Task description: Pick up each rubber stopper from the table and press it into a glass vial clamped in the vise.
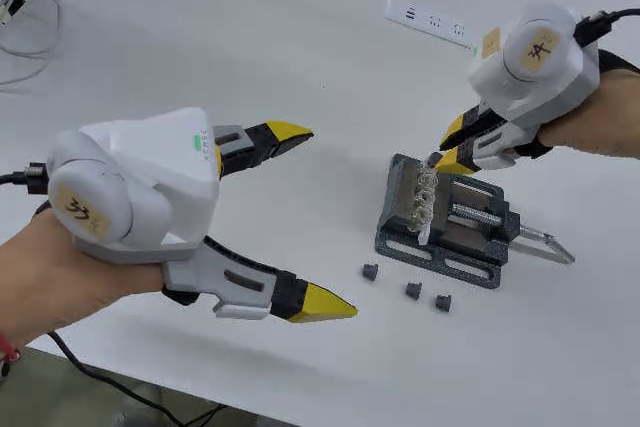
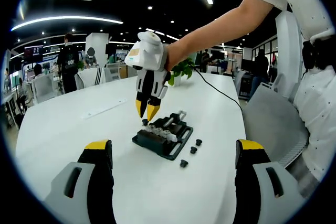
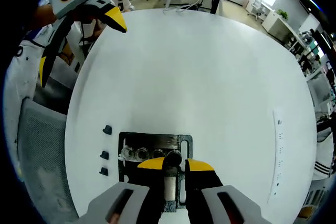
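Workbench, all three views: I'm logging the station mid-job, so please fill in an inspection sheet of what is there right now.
Surface: white table, no spills seen.
Job's things: vise holding a row of glass vials; three loose stoppers on the table beside it.
Clutter: white power strip.
Grippers: left claw open and empty; right claw closed on a stopper over the end vial.
Cables: a lead at each claw's rear; looped cables at the table's far corner.
Surroundings: open office with ceiling lights, people standing in the background, mesh chair.
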